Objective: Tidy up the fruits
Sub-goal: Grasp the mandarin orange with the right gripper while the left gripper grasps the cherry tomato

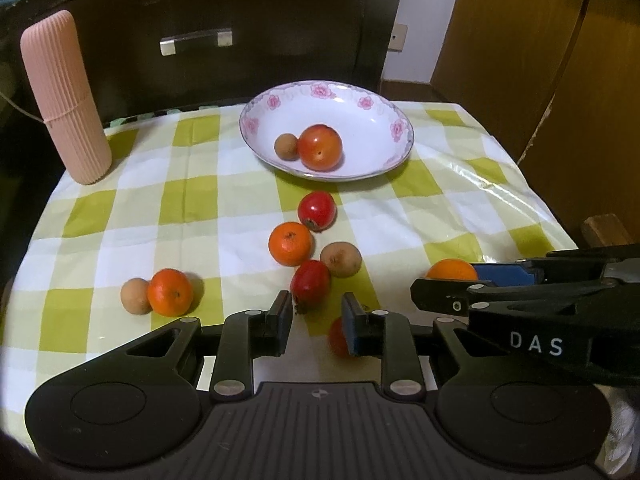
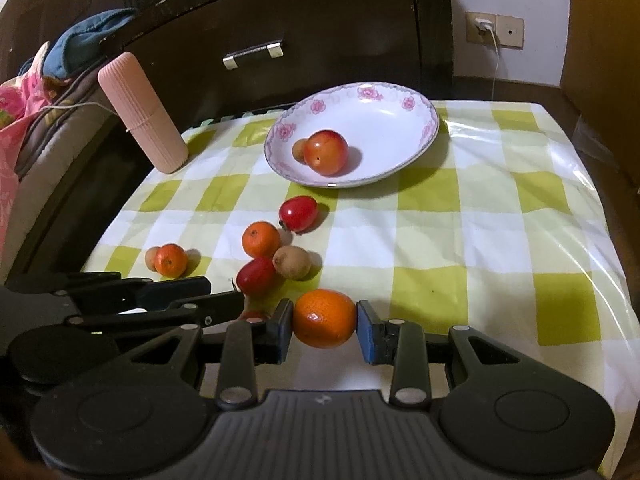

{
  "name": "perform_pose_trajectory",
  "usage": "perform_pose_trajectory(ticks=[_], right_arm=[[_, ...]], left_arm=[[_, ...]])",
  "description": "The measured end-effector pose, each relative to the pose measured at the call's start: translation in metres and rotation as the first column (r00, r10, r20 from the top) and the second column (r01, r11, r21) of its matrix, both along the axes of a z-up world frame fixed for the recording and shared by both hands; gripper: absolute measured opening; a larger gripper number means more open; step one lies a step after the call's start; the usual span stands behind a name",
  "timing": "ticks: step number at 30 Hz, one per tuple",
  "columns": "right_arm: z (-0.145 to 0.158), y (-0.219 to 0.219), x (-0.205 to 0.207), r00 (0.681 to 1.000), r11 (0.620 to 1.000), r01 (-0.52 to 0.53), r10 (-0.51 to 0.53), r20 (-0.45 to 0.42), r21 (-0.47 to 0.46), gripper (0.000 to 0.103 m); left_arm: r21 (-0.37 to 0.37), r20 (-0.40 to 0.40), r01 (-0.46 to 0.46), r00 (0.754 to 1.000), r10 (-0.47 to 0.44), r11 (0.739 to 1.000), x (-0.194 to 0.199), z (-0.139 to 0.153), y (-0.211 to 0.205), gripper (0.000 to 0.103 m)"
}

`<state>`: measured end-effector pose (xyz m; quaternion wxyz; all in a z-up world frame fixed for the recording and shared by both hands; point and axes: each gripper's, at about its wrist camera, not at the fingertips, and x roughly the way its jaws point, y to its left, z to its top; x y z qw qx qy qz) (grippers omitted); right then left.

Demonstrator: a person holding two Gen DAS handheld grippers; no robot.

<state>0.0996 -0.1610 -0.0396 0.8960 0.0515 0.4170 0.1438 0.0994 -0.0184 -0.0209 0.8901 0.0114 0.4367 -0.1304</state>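
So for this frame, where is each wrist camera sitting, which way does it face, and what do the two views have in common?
Left wrist: low over the table's near edge, facing the floral bowl across the checked cloth; its own left gripper shows, jaws apart over a red fruit, the right gripper entering from the right.
Right wrist: just to the right, same heading; right gripper brackets an orange, the left gripper entering from the left.
Shared: bowl, pink ribbed case, loose fruit, drawer handle.

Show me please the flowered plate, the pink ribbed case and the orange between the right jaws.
flowered plate [image 2: 400,128]: right wrist view, bare white inside.
pink ribbed case [image 1: 64,100]: left wrist view, mid-body.
orange [image 2: 325,318]: right wrist view, front face.
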Motion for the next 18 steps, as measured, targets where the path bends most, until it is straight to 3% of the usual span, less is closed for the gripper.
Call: perform_pose_trajectory(ticks=[6, 11, 15, 18], right_arm=[[0.0, -0.01, 0.001, 1.0, 1.0, 0.027, -0.027, -0.002, 0.007, 0.033], [-0.002, -0.017, 0.003, 0.999, 0.999, 0.046, -0.046, -0.017, 0.02, 0.033], [-0.003, -0.019, 0.002, 0.998, 0.998, 0.053, -0.052, -0.018, 0.021, 0.033], [-0.003, -0.023, 0.002, 0.998, 0.998, 0.063, -0.063, -0.021, 0.025, 0.033]], left_arm=[[0.017, -0.022, -0.011, 1.0, 0.011, 1.0, -0.002, -0.009, 0.009, 0.036], [-0.048, -0.067, -0.009, 0.998, 0.006, 0.999, -0.001, -0.017, 0.015, 0.039], [-0.02, -0.022, 0.024, 0.999, -0.024, 1.0, 0.001, -0.013, -0.001, 0.041], [-0.016, -0.017, 0.06, 0.998, -0.061, 0.998, -0.001, -0.013, -0.009, 0.052]])
